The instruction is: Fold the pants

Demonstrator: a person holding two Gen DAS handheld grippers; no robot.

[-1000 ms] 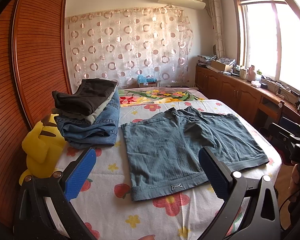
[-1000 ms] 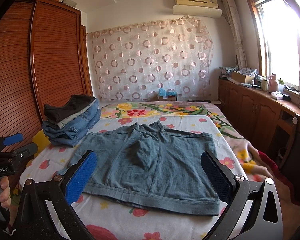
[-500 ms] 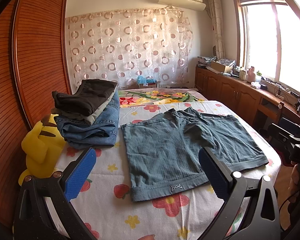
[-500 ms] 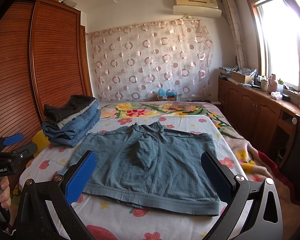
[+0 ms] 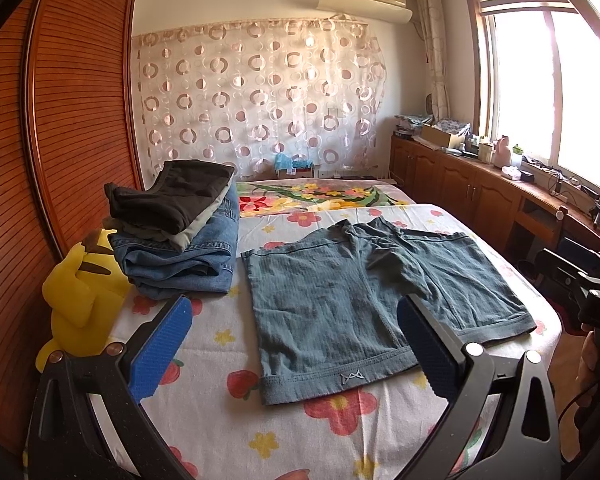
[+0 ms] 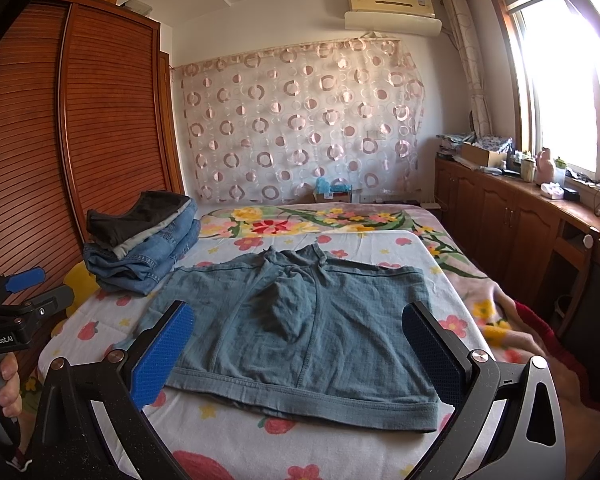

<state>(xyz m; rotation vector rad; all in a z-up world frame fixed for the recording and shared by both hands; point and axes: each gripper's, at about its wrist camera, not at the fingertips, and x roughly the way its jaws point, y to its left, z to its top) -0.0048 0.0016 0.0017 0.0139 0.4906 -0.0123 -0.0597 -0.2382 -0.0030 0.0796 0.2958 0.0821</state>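
Grey-blue shorts (image 5: 352,304), spread flat, unfolded, crotch bunched, on floral bed

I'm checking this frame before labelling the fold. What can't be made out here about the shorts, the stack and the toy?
- Shorts: underside hidden against the bed; in the left wrist view the left gripper covers part of the hem.
- Folded stack: lower layers overlap, so the garment count is unclear in both views.
- Yellow plush toy: partly behind the stack, face unseen.
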